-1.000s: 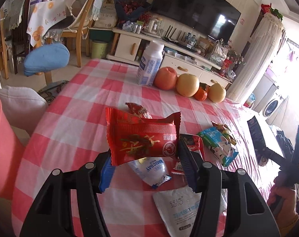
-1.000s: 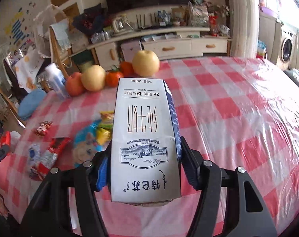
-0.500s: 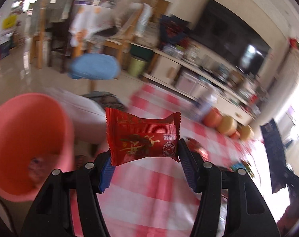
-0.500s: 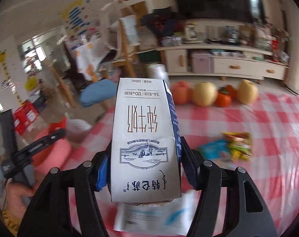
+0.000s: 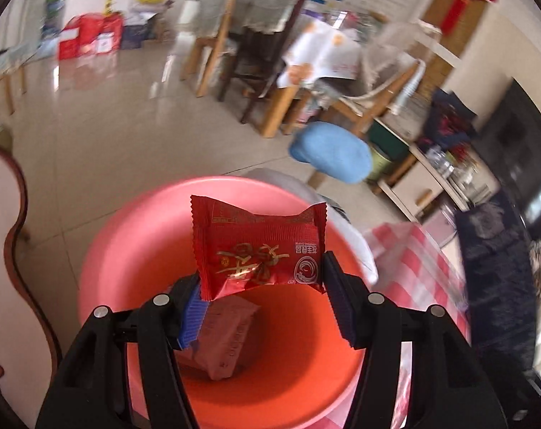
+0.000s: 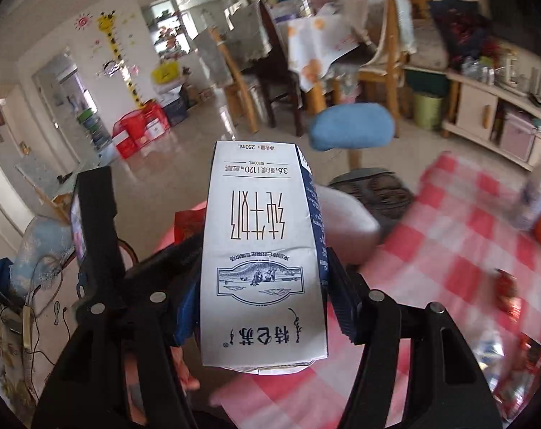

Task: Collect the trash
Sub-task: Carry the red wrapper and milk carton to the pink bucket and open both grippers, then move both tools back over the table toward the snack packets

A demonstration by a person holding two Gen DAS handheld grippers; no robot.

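Observation:
My left gripper [image 5: 263, 295] is shut on a red snack wrapper [image 5: 259, 250] and holds it right above the open pink bin [image 5: 134, 250]. A pinkish packet [image 5: 224, 339] lies at the bin's bottom. My right gripper [image 6: 259, 287] is shut on a white milk carton [image 6: 261, 268], held upright over the table's left edge, close to the left gripper [image 6: 170, 261], which shows at left in the right wrist view. The carton hides most of the bin there.
The red-checked table [image 6: 467, 250] lies to the right with several wrappers [image 6: 506, 293], a bottle [image 6: 537, 196] and fruit. A blue stool [image 5: 331, 157], wooden chairs [image 5: 256, 46] and a white cushion [image 6: 345, 221] stand beyond the bin. A chair back [image 5: 13, 214] is at left.
Both grippers swung left off the table. The left one, still holding the red wrapper, went from over the table to above the pink bin. The right followed with the carton.

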